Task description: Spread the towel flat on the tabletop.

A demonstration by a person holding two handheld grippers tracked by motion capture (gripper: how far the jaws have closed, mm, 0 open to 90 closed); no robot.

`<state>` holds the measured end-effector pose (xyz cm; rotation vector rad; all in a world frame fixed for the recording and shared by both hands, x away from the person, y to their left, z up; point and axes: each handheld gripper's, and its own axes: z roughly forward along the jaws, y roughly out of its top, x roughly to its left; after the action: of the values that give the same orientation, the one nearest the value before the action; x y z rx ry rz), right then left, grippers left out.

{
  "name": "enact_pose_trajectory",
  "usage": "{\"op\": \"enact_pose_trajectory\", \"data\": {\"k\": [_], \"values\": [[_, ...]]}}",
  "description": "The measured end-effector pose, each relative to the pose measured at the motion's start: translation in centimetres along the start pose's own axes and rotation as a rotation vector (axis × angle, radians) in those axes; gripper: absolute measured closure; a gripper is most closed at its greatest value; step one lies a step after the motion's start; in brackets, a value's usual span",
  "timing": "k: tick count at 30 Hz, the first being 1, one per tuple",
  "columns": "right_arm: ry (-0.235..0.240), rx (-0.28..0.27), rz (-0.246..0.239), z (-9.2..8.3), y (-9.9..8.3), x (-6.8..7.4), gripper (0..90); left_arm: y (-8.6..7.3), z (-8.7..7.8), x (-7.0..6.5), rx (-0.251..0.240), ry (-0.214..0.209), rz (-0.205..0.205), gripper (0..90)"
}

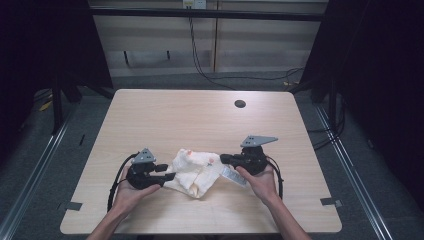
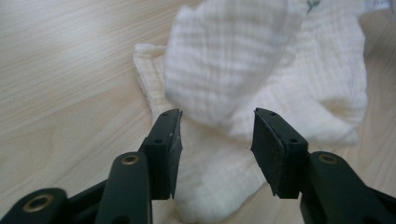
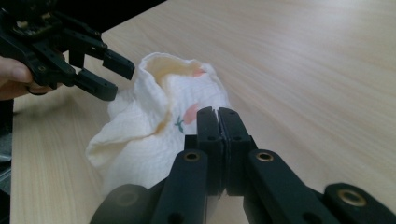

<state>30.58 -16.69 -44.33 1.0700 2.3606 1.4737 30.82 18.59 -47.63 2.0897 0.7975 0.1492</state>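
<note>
Pale wood tabletop carries a crumpled white cloth at its near middle, its long axis running left to right between the two tools. The right hand-held gripper is clenched on the cloth's right edge, while the left hand-held gripper stands released, jaws apart around a raised fold without pressing it. To do this well, I would pinch that left fold deep between the pads, then draw both ends apart evenly and low.

Crumpled cloth on wooden table

Pale wooden table on grey floor, black curtains, cables behind.
</note>
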Motion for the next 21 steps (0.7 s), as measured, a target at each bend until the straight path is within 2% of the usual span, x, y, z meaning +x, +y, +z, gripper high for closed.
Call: {"op": "enact_pose_trajectory", "data": {"k": [2,6,9,11,14,16,18,21], "values": [[-0.005,-0.013,-0.006,-0.8,0.7,0.0,89.4,0.1,0.0,-0.2,-0.006,-0.006,0.014,57.2],[-0.005,-0.031,-0.018,-1.8,1.9,0.3,89.4,0.9,-0.3,-1.0,-0.052,-0.02,0.047,62.3],[-0.001,-0.022,-0.033,-1.7,2.1,0.6,89.4,1.6,-0.2,-1.7,-0.06,-0.038,0.056,65.9],[0.011,-0.016,-0.027,-1.3,1.8,0.6,89.3,1.9,-0.1,-2.4,-0.073,-0.07,0.053,65.9],[0.028,-0.008,-0.012,-0.4,0.8,0.5,89.3,1.9,-0.1,-3.1,-0.066,-0.087,0.059,63.2],[0.037,-0.012,-0.001,0.0,0.2,0.4,89.3,1.4,-0.1,-3.3,-0.045,-0.096,0.035,60.5],[0.05,-0.011,0.011,0.4,-0.3,0.4,89.3,0.7,-0.1,-3.2,-0.014,-0.075,0.018,56.4],[0.07,0.014,0.003,1.1,-0.7,0.6,89.3,0.1,-0.5,-2.8,-0.019,-0.072,0.001,50.4]]}}
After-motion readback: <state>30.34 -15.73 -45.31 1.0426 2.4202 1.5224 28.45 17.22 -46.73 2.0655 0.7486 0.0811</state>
